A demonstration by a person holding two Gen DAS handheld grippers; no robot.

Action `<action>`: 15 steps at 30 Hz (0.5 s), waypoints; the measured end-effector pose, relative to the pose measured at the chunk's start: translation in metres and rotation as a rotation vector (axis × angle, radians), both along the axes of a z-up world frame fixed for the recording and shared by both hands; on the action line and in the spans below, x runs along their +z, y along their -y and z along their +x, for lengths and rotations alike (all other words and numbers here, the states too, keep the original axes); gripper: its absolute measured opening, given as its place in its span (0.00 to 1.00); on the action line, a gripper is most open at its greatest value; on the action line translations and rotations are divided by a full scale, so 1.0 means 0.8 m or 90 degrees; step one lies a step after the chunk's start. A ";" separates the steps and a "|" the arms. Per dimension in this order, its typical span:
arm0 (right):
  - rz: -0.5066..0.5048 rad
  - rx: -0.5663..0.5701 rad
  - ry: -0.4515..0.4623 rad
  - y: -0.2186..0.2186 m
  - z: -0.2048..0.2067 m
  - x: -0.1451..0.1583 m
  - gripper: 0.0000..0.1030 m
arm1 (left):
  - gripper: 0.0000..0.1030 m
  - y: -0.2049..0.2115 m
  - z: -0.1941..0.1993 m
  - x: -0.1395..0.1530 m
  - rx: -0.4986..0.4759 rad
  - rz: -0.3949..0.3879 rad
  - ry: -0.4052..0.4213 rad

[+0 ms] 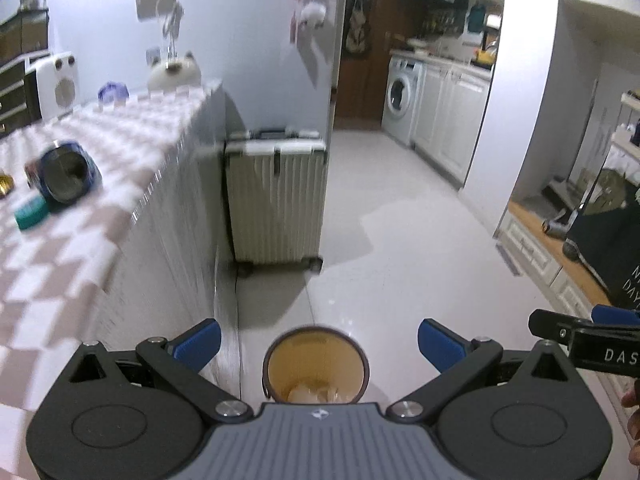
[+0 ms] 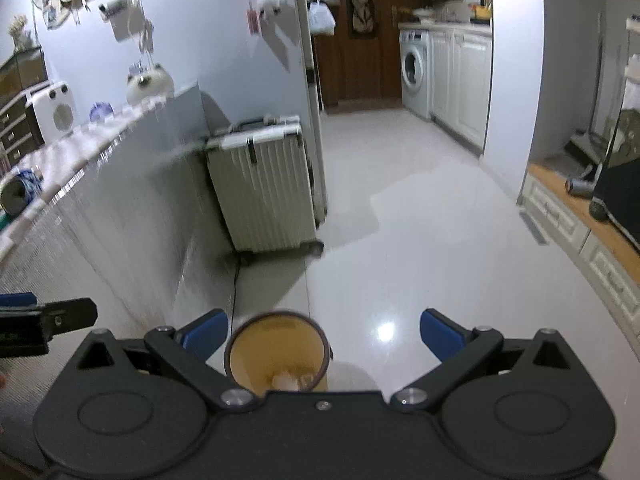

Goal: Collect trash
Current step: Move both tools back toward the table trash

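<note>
Both hand-held grippers, left and right, gape empty above the bin. Can remains near desk edge, uncollected.

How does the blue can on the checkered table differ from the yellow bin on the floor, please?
The blue can lies tipped on its side on the table; the yellow bin stands upright on the floor. The can looks smaller and dark inside; the bin holds pale scraps. Both are round and open-mouthed.
</note>
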State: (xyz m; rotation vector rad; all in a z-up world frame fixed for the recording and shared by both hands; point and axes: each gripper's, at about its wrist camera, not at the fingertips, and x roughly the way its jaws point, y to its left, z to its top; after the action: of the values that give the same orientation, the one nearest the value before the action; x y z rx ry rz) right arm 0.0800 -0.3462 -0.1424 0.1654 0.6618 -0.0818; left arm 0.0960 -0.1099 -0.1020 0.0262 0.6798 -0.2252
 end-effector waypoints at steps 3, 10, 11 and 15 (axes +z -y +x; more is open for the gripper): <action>-0.004 -0.001 0.025 -0.003 -0.012 0.028 1.00 | 1.00 -0.008 -0.013 0.025 -0.002 -0.011 0.030; -0.016 0.003 0.084 -0.017 -0.032 0.088 1.00 | 1.00 -0.048 -0.037 0.079 0.011 -0.034 0.089; -0.018 0.005 0.093 -0.021 -0.034 0.096 1.00 | 1.00 -0.055 -0.039 0.085 0.017 -0.035 0.094; -0.015 0.021 0.120 -0.036 -0.038 0.118 1.00 | 1.00 -0.087 -0.041 0.104 0.046 -0.036 0.113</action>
State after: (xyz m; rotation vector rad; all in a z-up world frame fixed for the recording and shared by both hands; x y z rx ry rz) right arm 0.0494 -0.3170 -0.0483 0.1372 0.4749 -0.0412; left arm 0.0633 -0.0401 -0.0184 -0.0322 0.4967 -0.1698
